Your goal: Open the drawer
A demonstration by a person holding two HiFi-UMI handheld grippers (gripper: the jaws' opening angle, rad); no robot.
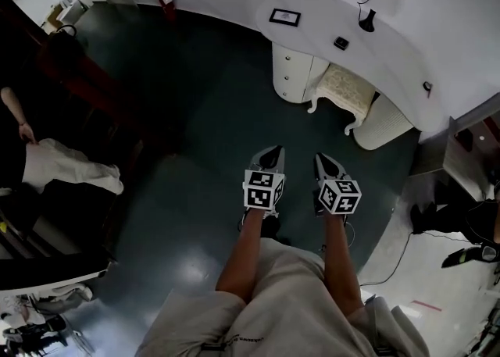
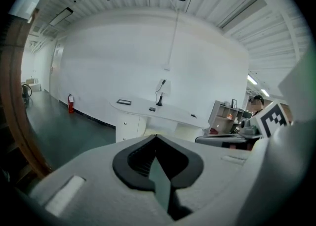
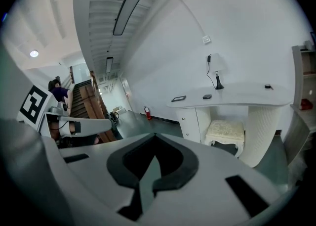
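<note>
Inspection of the white desk (image 1: 312, 31): the small dark item (image 1: 341, 43) on it is too small to identify. The stool (image 1: 344, 91) is partly hidden beneath it. The drawer cabinet (image 1: 291, 74) under it has handles too small to make out.

My left claw (image 1: 271, 154) and right claw (image 1: 326, 162) are pale grey with black pads (image 2: 123, 168), and the left cube (image 1: 263, 190) and right cube (image 1: 341, 195) on them carry black-and-white square markers. Ahead of both claws the desk (image 1: 328, 16) is white, its drawer unit (image 1: 291, 73) cream-white and the stool (image 1: 344, 88) cream with a finely textured cushion. Beneath the claws the floor (image 1: 195, 90) is glossy dark green, and far ahead to the left of my left claw a fire extinguisher (image 1: 165, 0) shows red
</note>
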